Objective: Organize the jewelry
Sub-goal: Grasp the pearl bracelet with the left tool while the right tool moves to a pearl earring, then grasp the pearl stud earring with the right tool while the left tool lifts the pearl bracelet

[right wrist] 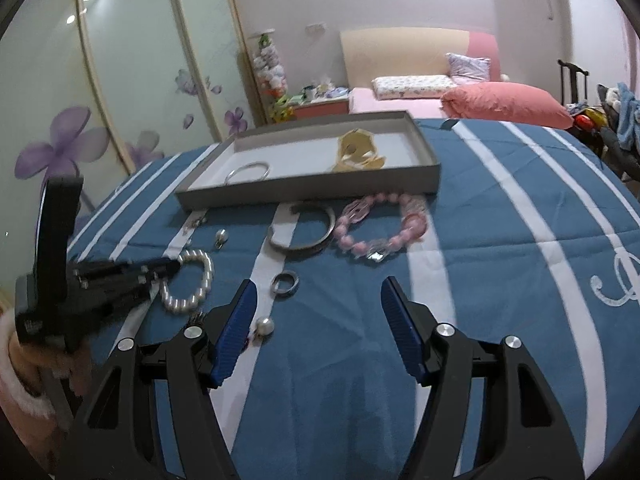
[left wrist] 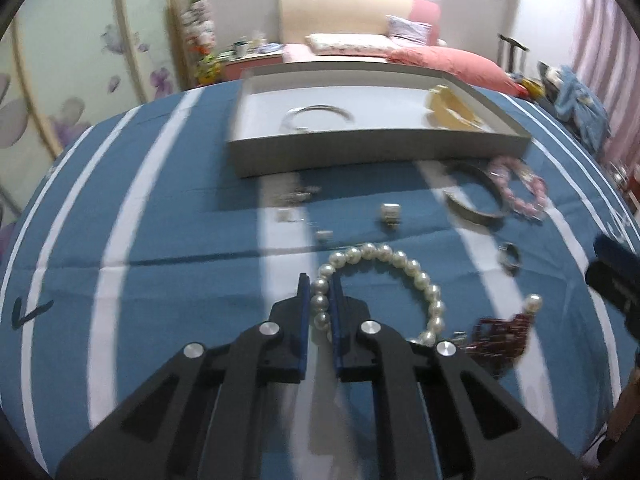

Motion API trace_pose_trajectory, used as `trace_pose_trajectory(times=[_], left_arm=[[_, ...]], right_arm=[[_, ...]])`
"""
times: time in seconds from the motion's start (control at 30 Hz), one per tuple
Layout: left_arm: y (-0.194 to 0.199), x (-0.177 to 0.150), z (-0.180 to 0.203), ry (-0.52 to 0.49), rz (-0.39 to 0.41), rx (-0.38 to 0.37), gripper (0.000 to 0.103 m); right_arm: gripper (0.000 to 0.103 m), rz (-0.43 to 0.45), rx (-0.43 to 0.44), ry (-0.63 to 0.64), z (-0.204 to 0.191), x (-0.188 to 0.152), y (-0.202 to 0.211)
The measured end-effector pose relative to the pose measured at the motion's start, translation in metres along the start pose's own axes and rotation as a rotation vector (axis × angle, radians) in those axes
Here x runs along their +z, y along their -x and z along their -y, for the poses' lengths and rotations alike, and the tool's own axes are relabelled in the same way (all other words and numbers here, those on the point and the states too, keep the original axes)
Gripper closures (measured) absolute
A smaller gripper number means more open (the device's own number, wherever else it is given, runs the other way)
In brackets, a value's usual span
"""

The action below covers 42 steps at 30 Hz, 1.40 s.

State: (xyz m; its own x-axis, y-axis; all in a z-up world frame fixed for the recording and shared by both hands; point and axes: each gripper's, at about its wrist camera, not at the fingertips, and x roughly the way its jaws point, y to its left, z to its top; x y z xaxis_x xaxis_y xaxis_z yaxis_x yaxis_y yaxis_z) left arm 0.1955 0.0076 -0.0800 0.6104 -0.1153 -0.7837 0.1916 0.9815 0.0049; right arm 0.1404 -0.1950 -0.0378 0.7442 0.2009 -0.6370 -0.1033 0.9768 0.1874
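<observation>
Two grippers were over the striped blue bedspread (right wrist: 500, 240). The left gripper (left wrist: 319, 304) pointed steeply down, its blue pads clamped on the pearl bracelet (left wrist: 400, 264), which lay on the cloth in front of the grey tray (left wrist: 380, 148). The right gripper (right wrist: 318, 312) angled down too, jaws standing apart with only bedspread between them, nothing held. From the right wrist view a fluffy pink sleeve (right wrist: 24, 364) showed behind the left gripper; the left wrist view missed that, but it caught a dark red beaded piece (left wrist: 500, 332) beside the pearls. Count them: one silver bangle (right wrist: 248, 172) and one cream-yellow item (right wrist: 356, 152) in the tray; outside it, one wide metal cuff (right wrist: 304, 228), one pink bead bracelet (right wrist: 380, 224), one ring (right wrist: 285, 284), and one loose pearl ball (right wrist: 265, 326) beside the right gripper's left finger.
</observation>
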Motion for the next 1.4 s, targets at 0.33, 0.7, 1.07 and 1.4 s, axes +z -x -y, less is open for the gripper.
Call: trace_pose_trajectory(times=[0.33,0.7,1.07,1.4], left_arm=[[0.01,-0.008,-0.056,0.105,-0.001,0.085,0.092],[0.012,-0.011,-0.06,0.1,-0.001,0.092,0.092],[0.013,-0.011,-0.06,0.1,-0.001,0.092,0.092],[0.014,-0.012,-0.063,0.105,-0.001,0.088,0.092]], right_arm=[[0.067,-0.102,0.021,0.096,-0.03,-0.008,-0.02],[0.078,-0.157,-0.009,0.088,-0.032,-0.008,-0.036],[0.088,-0.164,-0.065,0.127,-0.033,-0.01,-0.034],[0.089,-0.151,-0.096,0.134,-0.03,-0.012,-0.03]])
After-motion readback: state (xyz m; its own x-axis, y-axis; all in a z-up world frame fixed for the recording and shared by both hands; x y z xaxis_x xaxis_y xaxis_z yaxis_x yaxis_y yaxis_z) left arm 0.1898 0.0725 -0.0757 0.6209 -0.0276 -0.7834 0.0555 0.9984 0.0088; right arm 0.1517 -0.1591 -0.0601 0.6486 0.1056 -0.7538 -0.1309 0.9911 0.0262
